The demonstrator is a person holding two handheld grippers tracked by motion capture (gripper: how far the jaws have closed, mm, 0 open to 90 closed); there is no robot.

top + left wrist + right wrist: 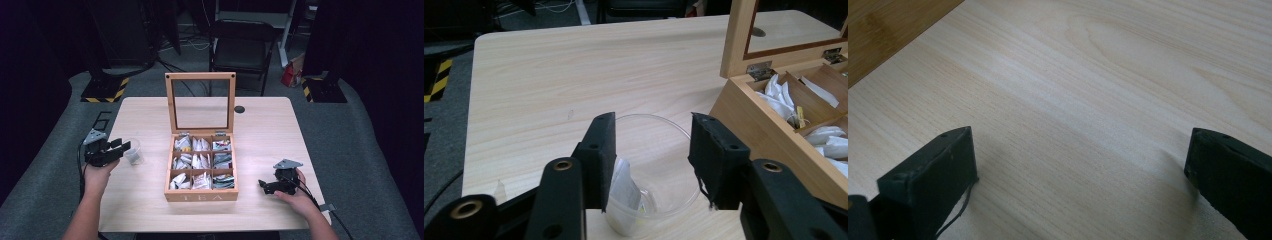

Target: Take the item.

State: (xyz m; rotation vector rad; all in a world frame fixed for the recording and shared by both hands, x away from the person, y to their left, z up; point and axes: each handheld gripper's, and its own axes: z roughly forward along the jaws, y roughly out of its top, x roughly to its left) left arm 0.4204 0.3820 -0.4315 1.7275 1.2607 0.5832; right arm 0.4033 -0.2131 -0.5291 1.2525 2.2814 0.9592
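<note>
Tea bag (624, 192) — light, limp paper, easily torn; lying in clear plastic cup (651, 165) on worktop (549, 75), left of tea box (201, 195). Best pinched at upper edge. Left hand-held gripper (651, 150) spread over cup, touching nothing; right hand-held gripper (1080, 165) spread, empty.

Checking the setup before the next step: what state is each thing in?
Tea box: lid up, compartments filled with tea bags.
Clear cup: upright, one tea bag inside.
Left gripper: open, jaws above the cup.
Right gripper: open, empty, over the table.
</note>
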